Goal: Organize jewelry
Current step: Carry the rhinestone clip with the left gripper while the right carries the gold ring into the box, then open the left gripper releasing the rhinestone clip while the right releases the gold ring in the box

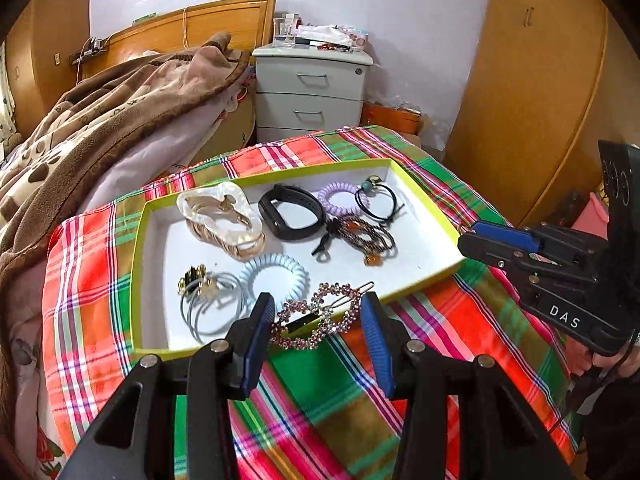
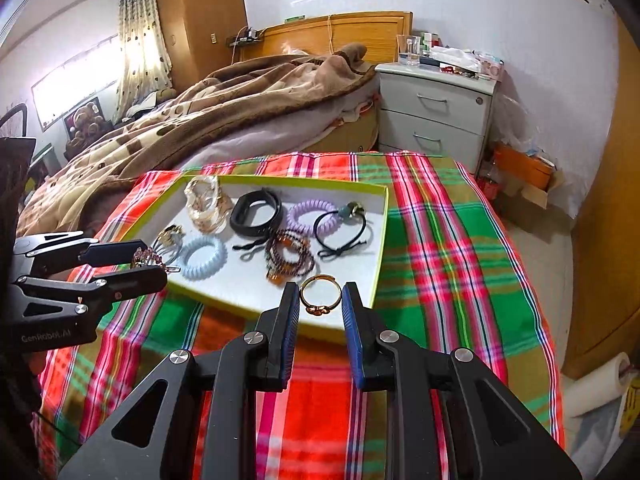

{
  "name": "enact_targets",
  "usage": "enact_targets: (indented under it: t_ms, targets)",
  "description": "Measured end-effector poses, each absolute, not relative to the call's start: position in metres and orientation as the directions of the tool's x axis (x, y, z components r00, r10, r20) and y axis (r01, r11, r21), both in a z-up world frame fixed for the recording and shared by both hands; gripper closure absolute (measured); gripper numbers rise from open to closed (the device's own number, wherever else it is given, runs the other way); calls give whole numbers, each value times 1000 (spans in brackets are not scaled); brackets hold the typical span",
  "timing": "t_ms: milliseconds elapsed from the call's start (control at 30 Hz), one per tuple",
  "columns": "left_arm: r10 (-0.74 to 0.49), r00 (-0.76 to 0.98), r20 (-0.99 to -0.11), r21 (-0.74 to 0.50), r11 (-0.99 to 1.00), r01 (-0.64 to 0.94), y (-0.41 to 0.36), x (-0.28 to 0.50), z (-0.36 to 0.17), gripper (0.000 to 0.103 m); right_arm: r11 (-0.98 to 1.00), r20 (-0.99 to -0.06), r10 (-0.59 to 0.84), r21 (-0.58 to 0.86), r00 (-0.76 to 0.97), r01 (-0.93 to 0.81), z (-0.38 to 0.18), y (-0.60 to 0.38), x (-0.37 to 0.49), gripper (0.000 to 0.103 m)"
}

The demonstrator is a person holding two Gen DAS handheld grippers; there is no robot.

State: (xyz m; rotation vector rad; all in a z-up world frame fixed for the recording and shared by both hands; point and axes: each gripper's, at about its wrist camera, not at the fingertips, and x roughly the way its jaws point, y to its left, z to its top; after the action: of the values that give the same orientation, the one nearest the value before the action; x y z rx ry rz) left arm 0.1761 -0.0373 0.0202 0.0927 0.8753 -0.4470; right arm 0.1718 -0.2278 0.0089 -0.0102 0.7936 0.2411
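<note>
A: Jewelry went where?
B: The left hand-held gripper [image 1: 316,316] held the rhinestone clip [image 1: 318,320] over the tray [image 1: 420,276] edge; the right hand-held gripper [image 2: 320,300] seemingly pinched a gold ring [image 2: 319,294].
A: Best lowered before releasing.

Rhinestone hair clip [image 1: 316,318]: both ends hidden behind left gripper [image 1: 318,322] pads. Right gripper [image 1: 486,242] cut off by frame edge. Items on nightstand [image 2: 436,110] top too small to identify. Paper roll [image 2: 596,390] clipped at edge.
</note>
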Motion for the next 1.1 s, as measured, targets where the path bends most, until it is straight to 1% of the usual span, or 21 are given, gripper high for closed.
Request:
enact_targets:
  t_ms: [433,667,867,1100]
  targets:
    - [-364,500,-786,-129,887,443,-58,208,3,57,972,-769,182,48,613,-229,-12,-222,220,80]
    - [-367,465,-806,-144,882,448,-70,218,-9,57,965,-812,146,-8,565,-262,-26,-215,231,80]
    - [-353,456,-817,-124,880,459,-78,220,-14,57,959,-821,123,-46,557,-280,-28,-210,236,80]
    - [-356,446,-822,-140,884,447,-77,223,-17,56,954,-826,120,-57,550,-294,-29,-208,241,80]
